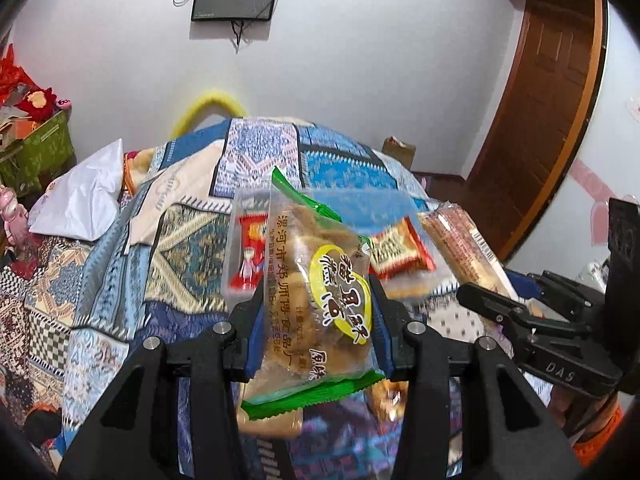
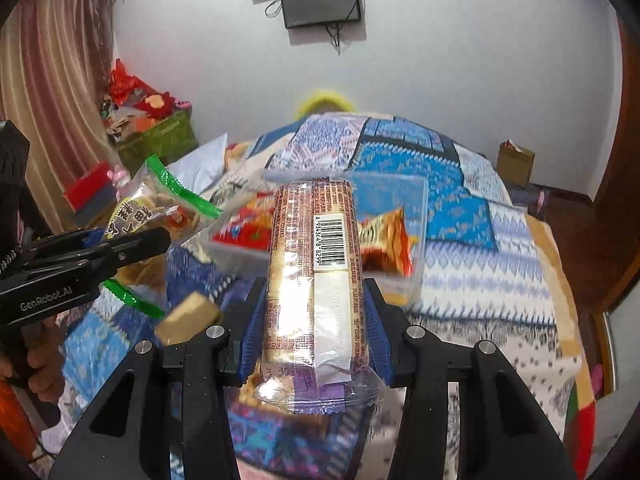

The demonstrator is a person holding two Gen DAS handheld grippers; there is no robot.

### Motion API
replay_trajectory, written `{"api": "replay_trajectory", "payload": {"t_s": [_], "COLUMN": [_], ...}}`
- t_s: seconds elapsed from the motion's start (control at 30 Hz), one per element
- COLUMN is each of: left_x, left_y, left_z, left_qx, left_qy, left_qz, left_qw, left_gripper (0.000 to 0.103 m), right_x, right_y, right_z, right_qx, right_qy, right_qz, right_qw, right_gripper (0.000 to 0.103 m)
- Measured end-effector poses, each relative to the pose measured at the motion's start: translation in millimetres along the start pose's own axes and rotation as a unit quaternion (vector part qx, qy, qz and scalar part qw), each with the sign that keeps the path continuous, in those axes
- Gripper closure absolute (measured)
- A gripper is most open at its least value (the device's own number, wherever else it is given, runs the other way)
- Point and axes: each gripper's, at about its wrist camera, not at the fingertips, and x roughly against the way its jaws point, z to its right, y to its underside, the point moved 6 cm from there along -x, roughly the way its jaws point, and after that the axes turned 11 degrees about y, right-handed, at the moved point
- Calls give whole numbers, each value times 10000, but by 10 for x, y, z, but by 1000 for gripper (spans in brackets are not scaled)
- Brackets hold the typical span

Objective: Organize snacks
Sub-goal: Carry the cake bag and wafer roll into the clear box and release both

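Note:
My left gripper [image 1: 318, 300] is shut on a clear pastry bag with green ends [image 1: 316, 292], held above the patterned bedspread. It also shows in the right wrist view [image 2: 156, 208]. My right gripper [image 2: 314, 300] is shut on a long biscuit roll with a barcode [image 2: 316, 280], held upright over the bed; the roll shows in the left wrist view [image 1: 464, 252]. Just beyond both stands a clear plastic box [image 2: 416, 208] holding red and orange snack packets [image 2: 384, 240].
A tan snack block [image 2: 188, 316] and other loose snacks [image 1: 272, 420] lie on the bedspread [image 2: 500, 256] below the grippers. A white bag [image 1: 80, 200] lies at the bed's left. A green box [image 1: 36, 152] stands by the wall, a wooden door [image 1: 544, 112] to the right.

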Motion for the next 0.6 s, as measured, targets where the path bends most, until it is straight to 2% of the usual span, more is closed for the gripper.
{"api": "replay_trajectory", "payload": {"t_s": [0.27,0.6], "left_x": [-348,-920], "left_y": [-251,-390], "left_z": [-84,-153], "left_qx": [85,0], "left_qy": [112,34], "left_qz": [-20,-260], "left_qw": [9999,9997], "left_gripper": [59,59], "right_x": [-291,-782], "right_y": [-227,-325], "right_z": [28,54], "right_qx": [-91,-233], "right_qy": [38,7], "right_qz": [41,-213], "right_qw": [9999,9995], "right_gripper": [61,61]}}
